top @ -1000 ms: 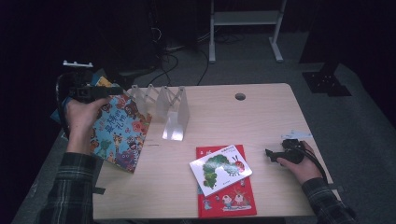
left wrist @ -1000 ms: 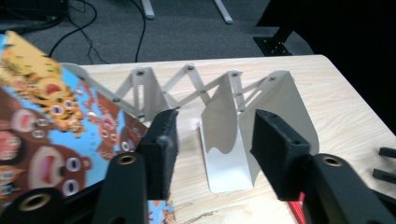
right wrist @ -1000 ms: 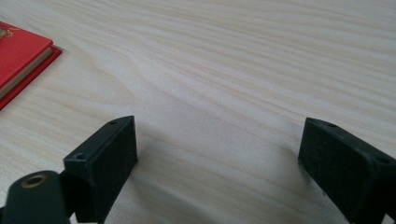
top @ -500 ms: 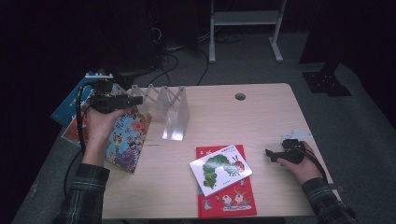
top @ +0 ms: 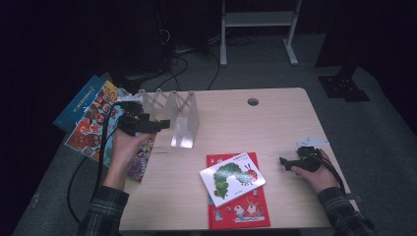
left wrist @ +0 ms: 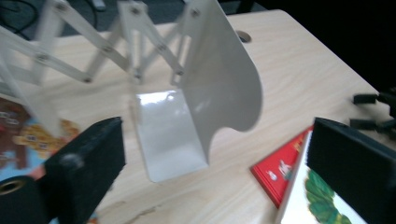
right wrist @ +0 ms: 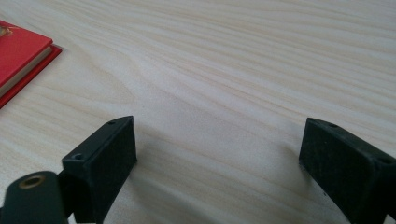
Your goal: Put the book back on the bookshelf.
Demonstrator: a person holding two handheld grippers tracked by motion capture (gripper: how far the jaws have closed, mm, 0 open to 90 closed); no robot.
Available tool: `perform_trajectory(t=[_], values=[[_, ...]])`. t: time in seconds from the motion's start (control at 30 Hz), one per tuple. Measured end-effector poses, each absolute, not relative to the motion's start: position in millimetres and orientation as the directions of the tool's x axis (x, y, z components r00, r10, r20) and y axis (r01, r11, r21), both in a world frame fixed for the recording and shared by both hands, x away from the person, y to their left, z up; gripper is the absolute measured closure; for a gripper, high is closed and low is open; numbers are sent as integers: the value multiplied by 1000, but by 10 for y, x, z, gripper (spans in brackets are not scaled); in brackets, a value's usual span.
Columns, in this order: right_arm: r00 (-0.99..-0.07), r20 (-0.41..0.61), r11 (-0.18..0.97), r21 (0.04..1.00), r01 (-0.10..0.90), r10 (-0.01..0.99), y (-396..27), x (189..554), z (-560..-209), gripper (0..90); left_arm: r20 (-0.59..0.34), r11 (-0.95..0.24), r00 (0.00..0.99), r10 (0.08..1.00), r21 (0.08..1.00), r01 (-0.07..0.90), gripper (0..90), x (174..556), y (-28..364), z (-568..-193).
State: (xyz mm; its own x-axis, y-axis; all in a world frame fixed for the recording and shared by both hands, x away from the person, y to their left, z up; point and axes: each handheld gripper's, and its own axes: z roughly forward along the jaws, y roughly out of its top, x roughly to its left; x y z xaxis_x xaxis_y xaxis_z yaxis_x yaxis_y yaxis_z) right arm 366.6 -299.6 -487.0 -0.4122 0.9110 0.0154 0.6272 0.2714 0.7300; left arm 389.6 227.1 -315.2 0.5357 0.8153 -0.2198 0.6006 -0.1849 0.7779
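A hand holds my left gripper (top: 163, 123) just left of a white folding book rack (top: 169, 105). Its jaws have just been opening and now stand open with nothing between them. In the left gripper view (left wrist: 215, 140) they point at the rack's curved end plate (left wrist: 219, 79). A colourful picture book (top: 141, 164) lies under that hand at the table's left edge. A white caterpillar book (top: 232, 178) rests on a red book (top: 239, 209) at the front middle. My right gripper (top: 285, 162) lies open on the bare table (right wrist: 219, 144) at the right.
Two more books (top: 88, 110) lie beyond the table's left edge. A cable hole (top: 253, 102) sits in the tabletop at the back. A corner of the red book (right wrist: 18, 56) shows left of the right gripper. A white frame (top: 255, 19) stands behind the table.
My left gripper has moved right and down from above the colourful book to the rack, and its jaws have opened. The right gripper has stayed put.
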Motion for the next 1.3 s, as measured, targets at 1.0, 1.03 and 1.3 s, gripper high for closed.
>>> perform_trajectory(t=[1.0,1.03,1.3], values=[[-425,11,280,736,616,905,-2992,3636,-4868,142,-186,-292,668,721,793,536,25,3412,1676,-4137],[-429,12,282,737,614,903,-2985,3626,-4867,167,-192,-287,669,718,794,536,34,3407,1686,-4157],[-505,35,335,709,621,862,-2900,3466,-4756,396,-174,-316,687,706,791,525,142,3426,1725,-4295]])
